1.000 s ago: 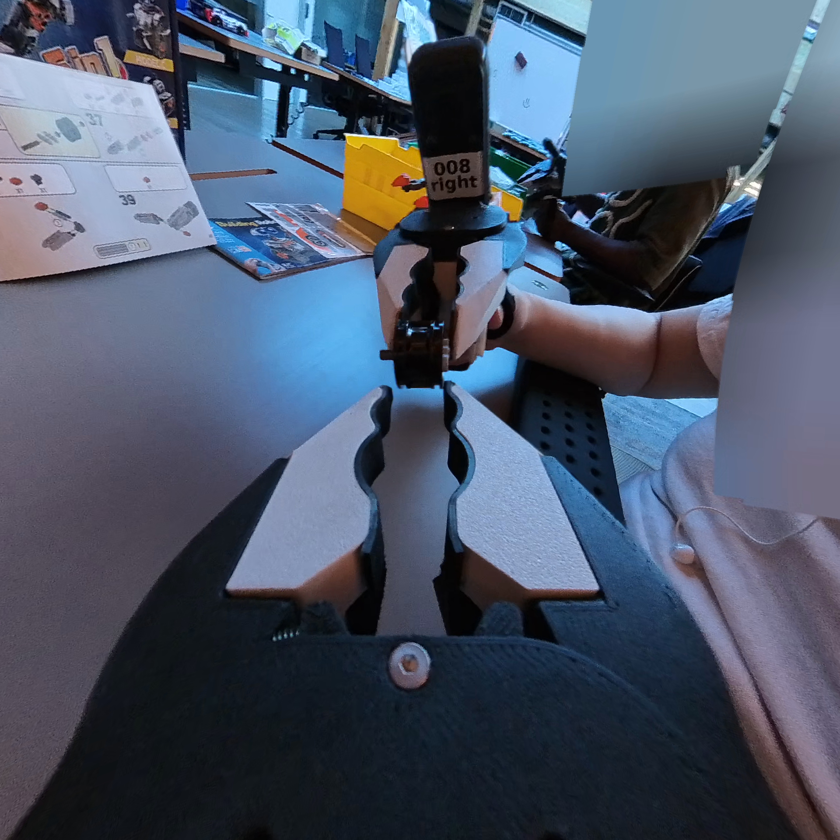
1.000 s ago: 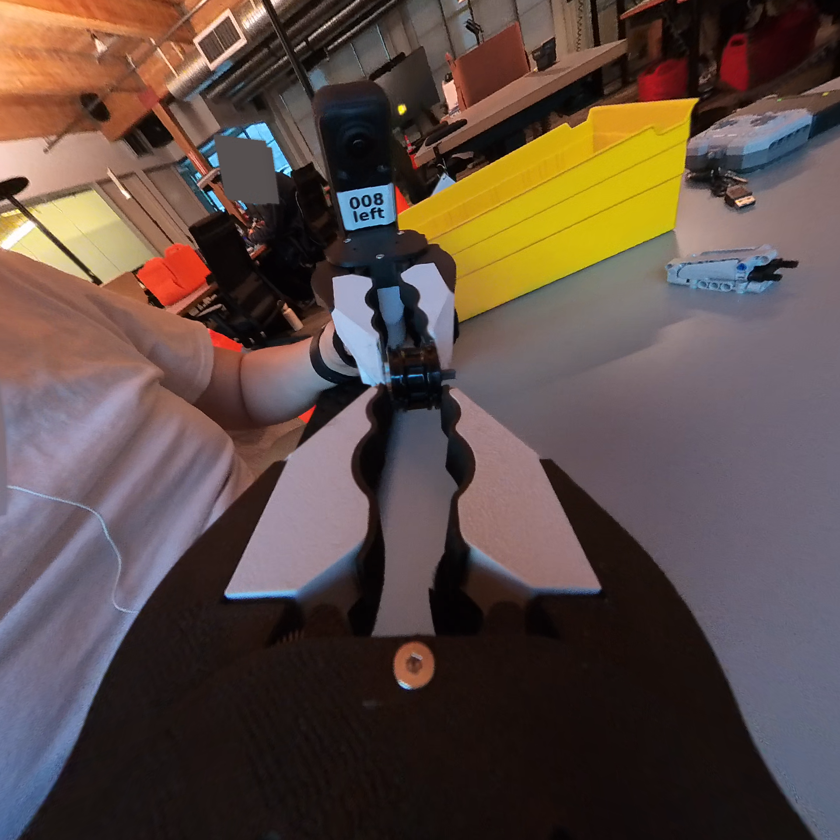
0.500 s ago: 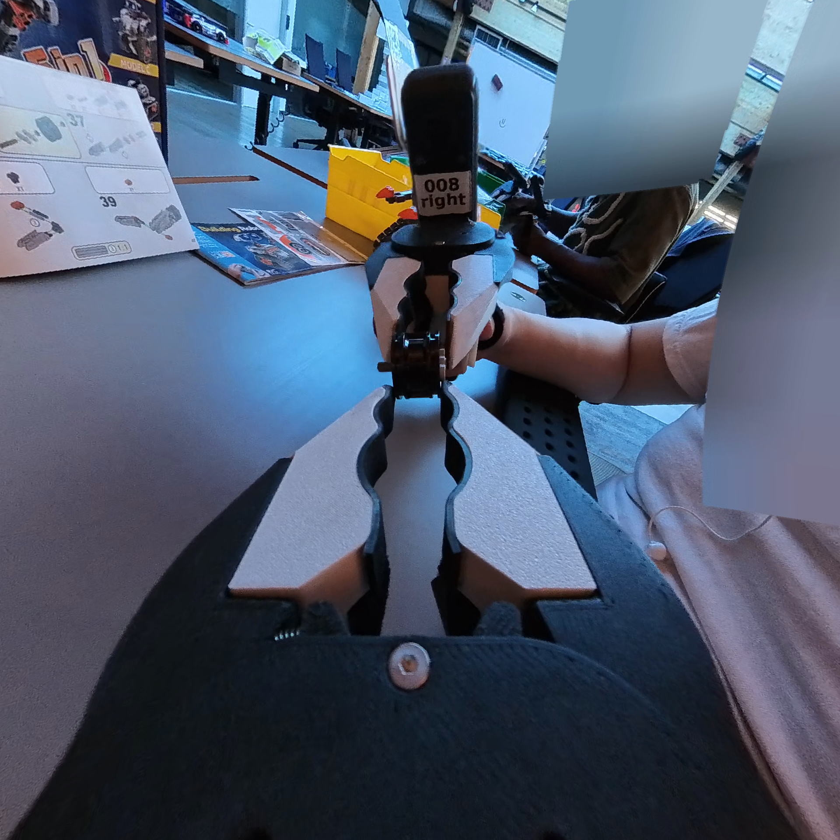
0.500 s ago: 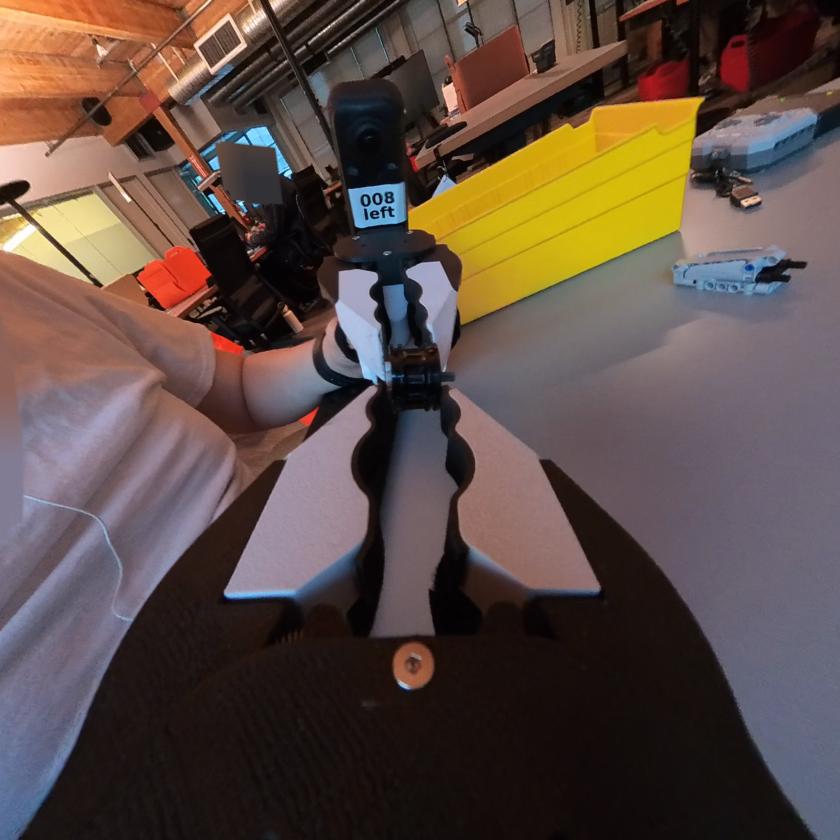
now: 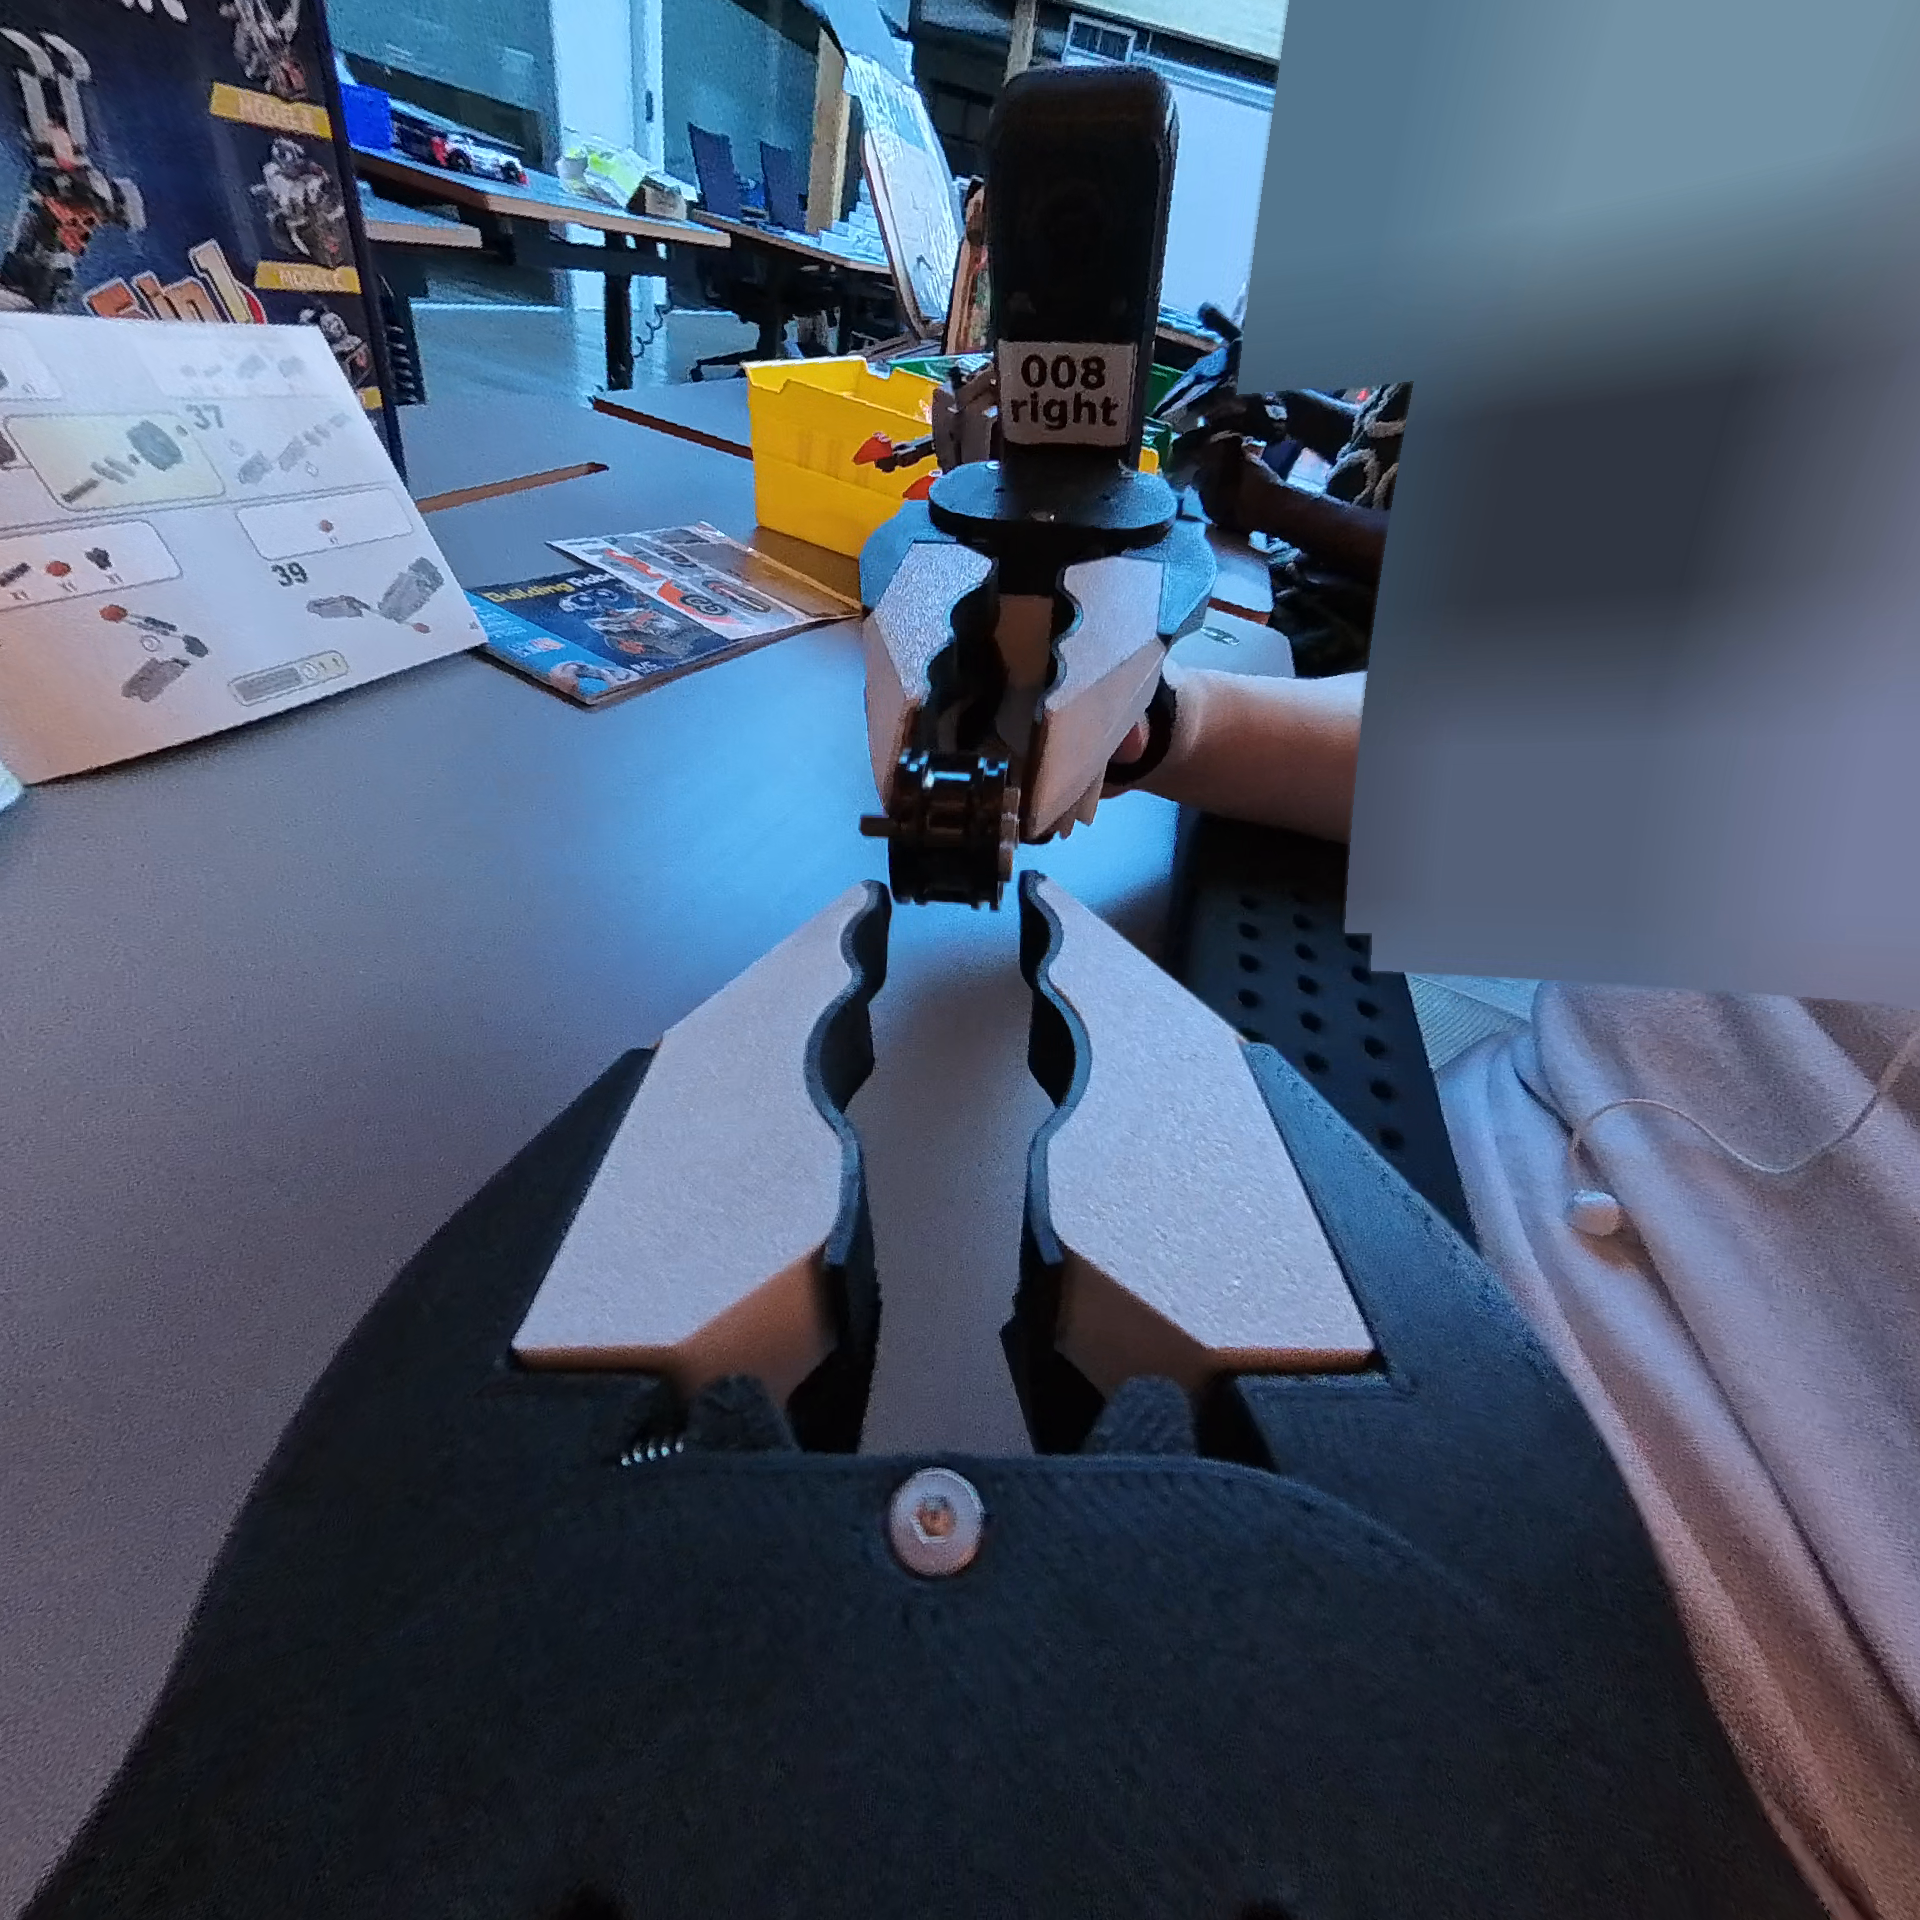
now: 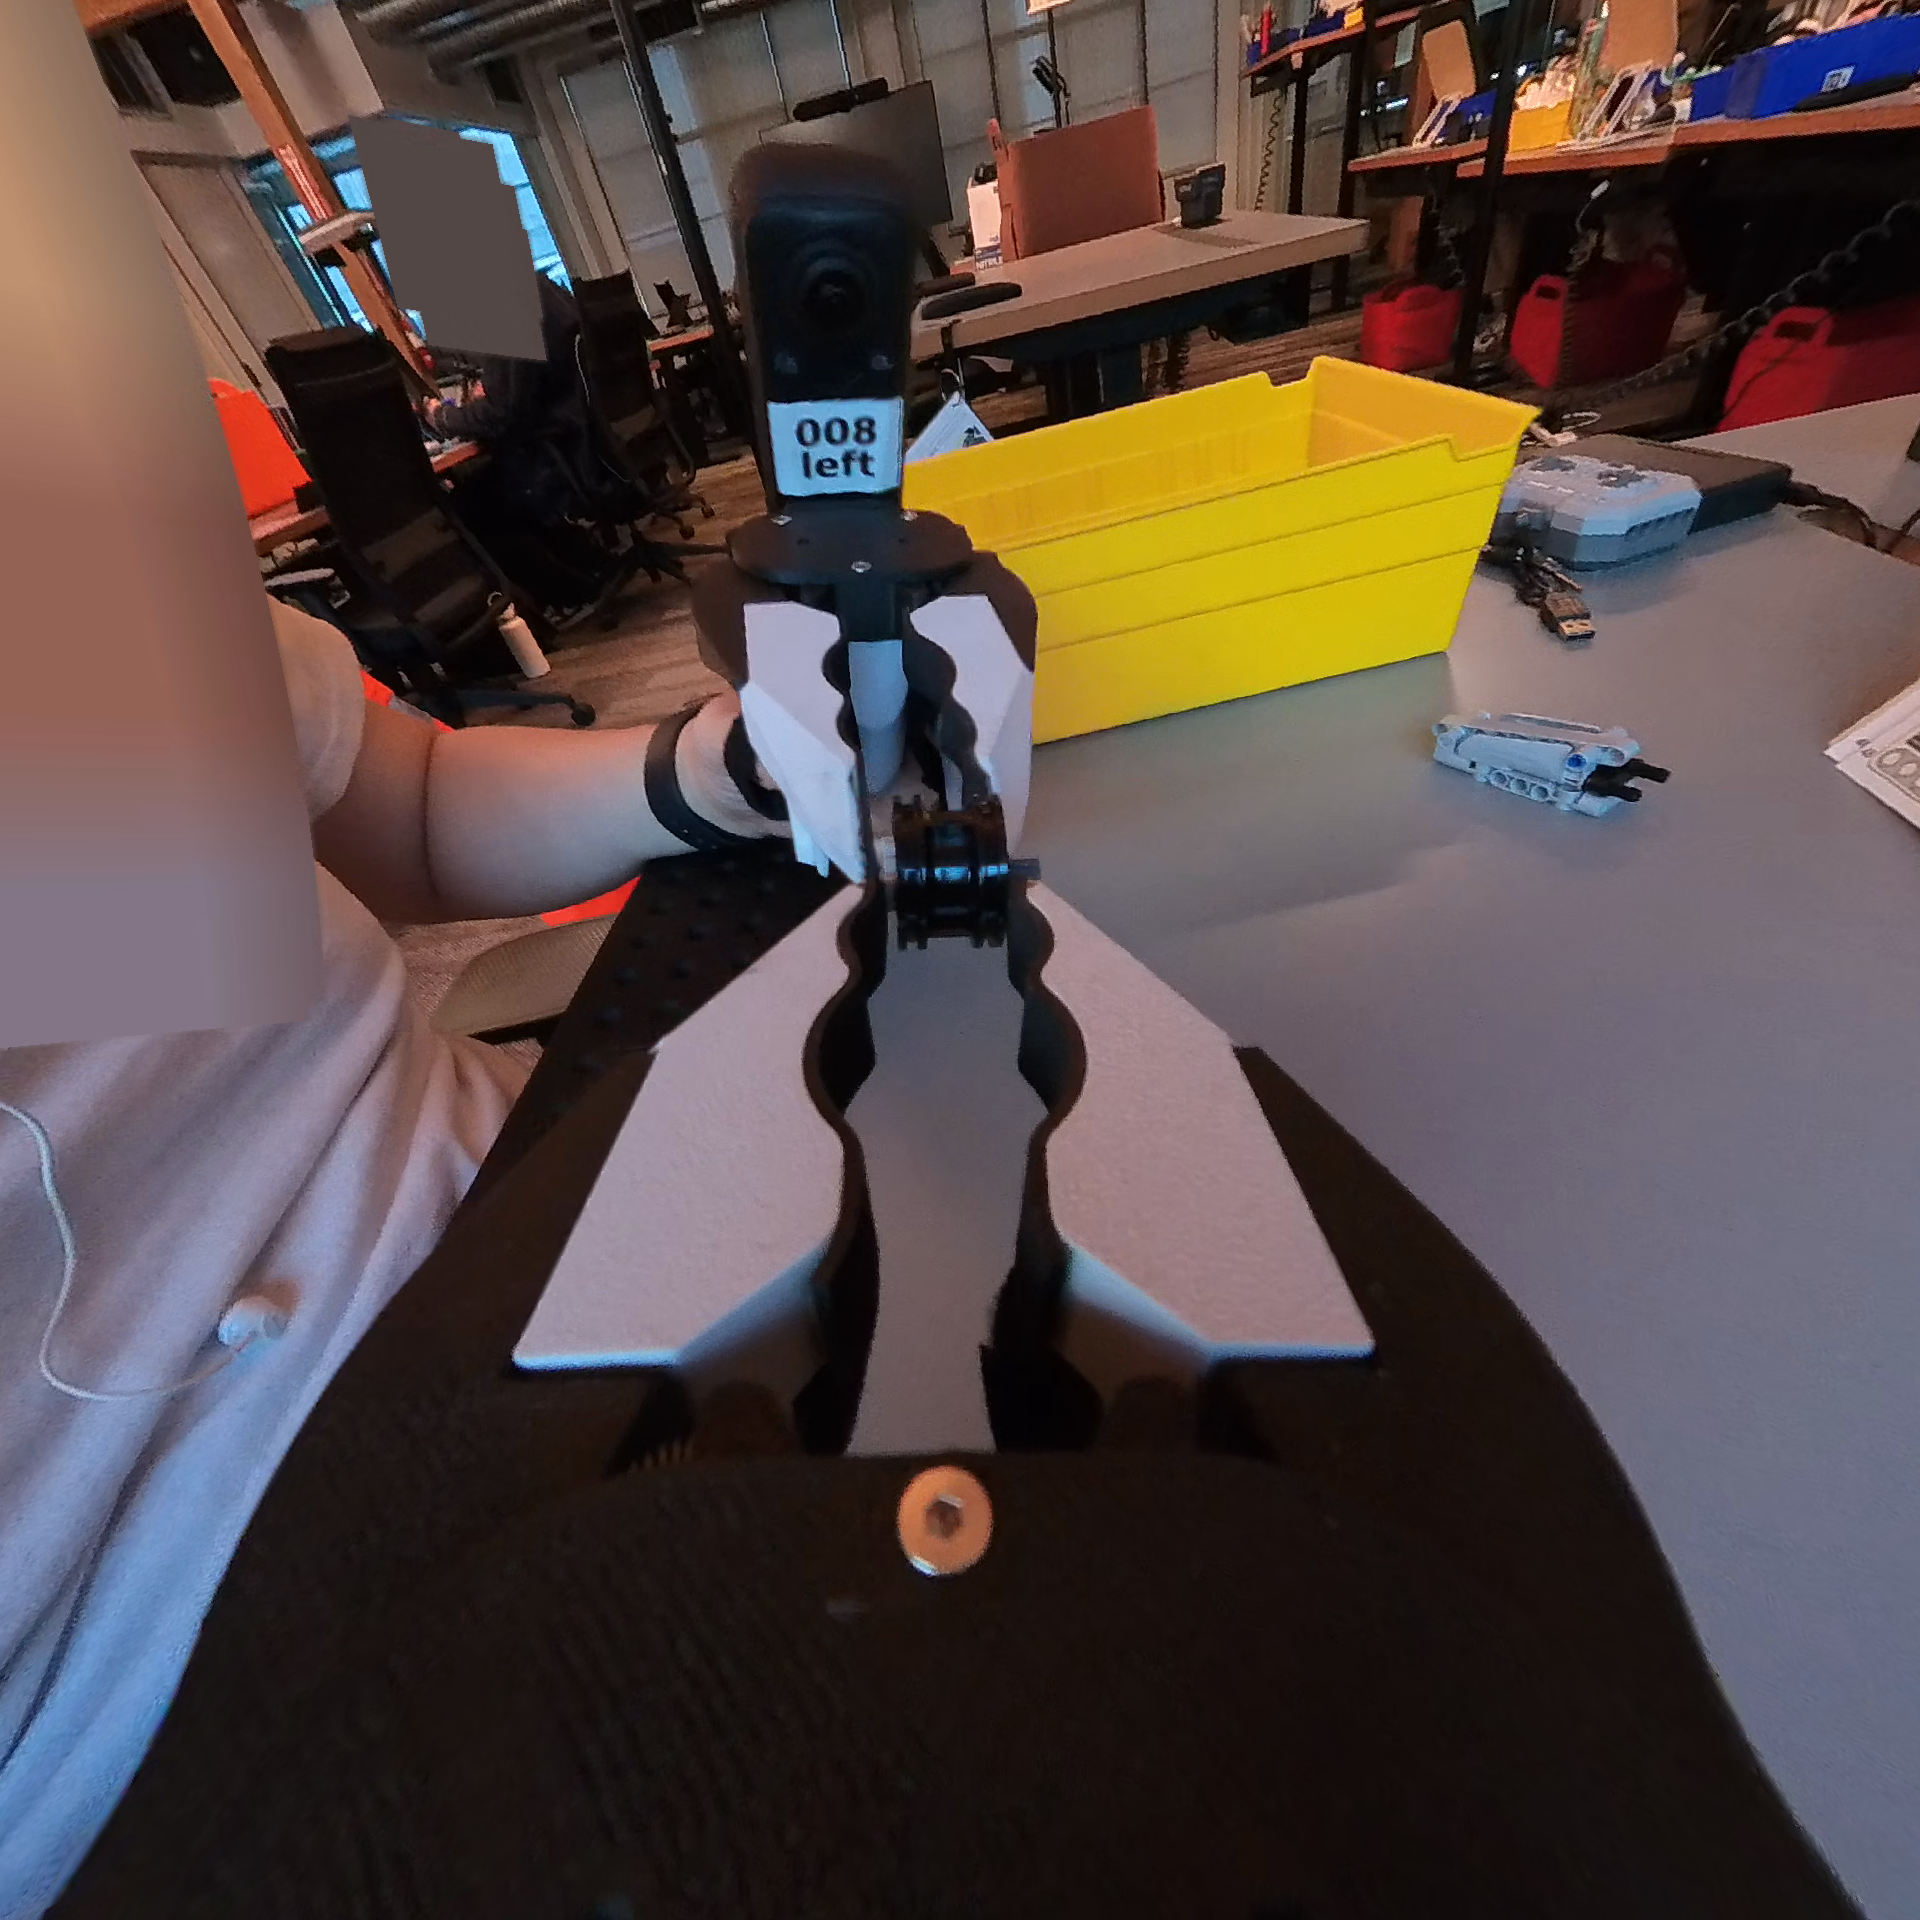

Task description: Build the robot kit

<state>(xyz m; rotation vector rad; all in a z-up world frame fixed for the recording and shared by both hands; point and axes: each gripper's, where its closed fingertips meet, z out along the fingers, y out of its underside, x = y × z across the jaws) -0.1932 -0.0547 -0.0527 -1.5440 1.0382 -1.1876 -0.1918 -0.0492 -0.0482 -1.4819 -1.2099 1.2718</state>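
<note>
A small black wheel-like brick part (image 5: 951, 831) with a short axle pin is held above the grey table (image 5: 312, 987), between two grippers that face each other. My left gripper (image 5: 951, 888) pinches its near end at the fingertips, jaws a narrow gap apart. My right gripper (image 6: 945, 909) grips the same part (image 6: 951, 883) between its tips from the opposite side. The right gripper (image 5: 982, 800) shows beyond the part in the left wrist view. The left gripper (image 6: 914, 842) shows tilted in the right wrist view. A bare forearm is behind each.
A yellow bin (image 6: 1247, 582), a grey brick assembly (image 6: 1538, 764) and a grey hub with a cable (image 6: 1600, 509) lie on the table to the right. An instruction sheet (image 5: 187, 520), a booklet (image 5: 644, 613) and a second yellow bin (image 5: 821, 457) lie further off. A black perforated plate (image 5: 1288, 997) is at the table edge by the person's torso. The grippers are tip to tip, or close to it. Left tips and right tips are each some 20 centimetres from the black perforated plate (image 5: 1288, 997).
Both grippers stay closed on the black part. The pair has shifted and tilted slightly, so the right gripper now looks offset to the right of the part.
</note>
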